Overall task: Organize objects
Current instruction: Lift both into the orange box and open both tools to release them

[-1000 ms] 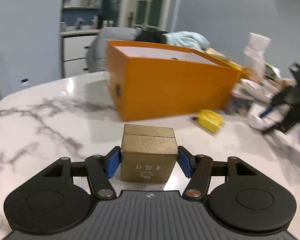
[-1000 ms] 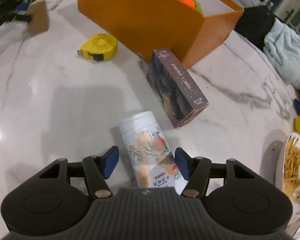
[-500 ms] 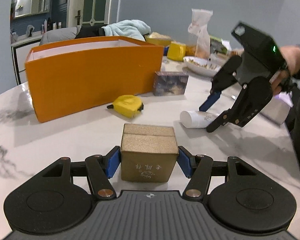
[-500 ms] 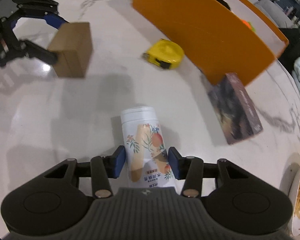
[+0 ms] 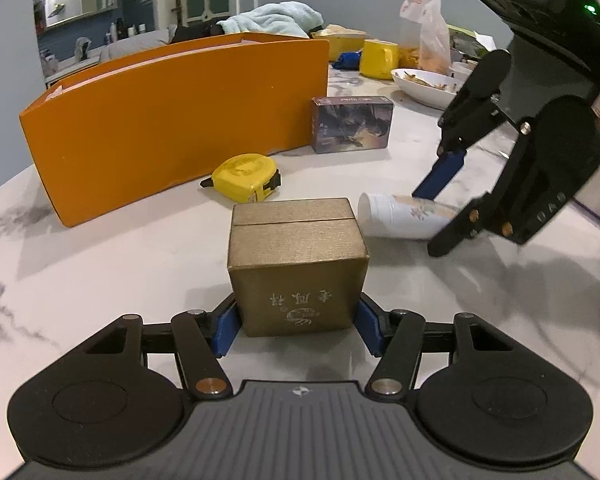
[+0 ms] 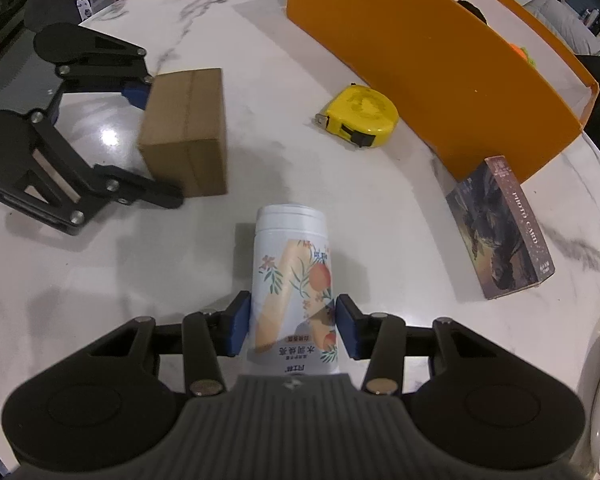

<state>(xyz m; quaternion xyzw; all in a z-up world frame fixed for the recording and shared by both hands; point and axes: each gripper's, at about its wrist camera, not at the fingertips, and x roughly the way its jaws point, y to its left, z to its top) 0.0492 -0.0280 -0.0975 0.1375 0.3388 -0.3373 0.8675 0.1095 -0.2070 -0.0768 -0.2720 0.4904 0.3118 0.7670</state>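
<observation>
I have swung the left gripper (image 5: 298, 330), jaws clamped on the gold box (image 5: 298, 268), round toward the orange bin (image 5: 172, 120), while my right gripper (image 6: 294, 330) has clamped its jaws on the white canister (image 6: 292, 280) lying on the counter (image 6: 100, 280) before that bin; both look ready to load.

Left gripper (image 5: 298, 326) clamping gold box (image 5: 296, 268), orange bin (image 5: 172, 120) behind, yellow tape measure (image 5: 246, 176) between

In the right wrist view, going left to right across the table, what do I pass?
left gripper → brown box → white canister → yellow tape measure → photo card box → white dish at the right edge.
</observation>
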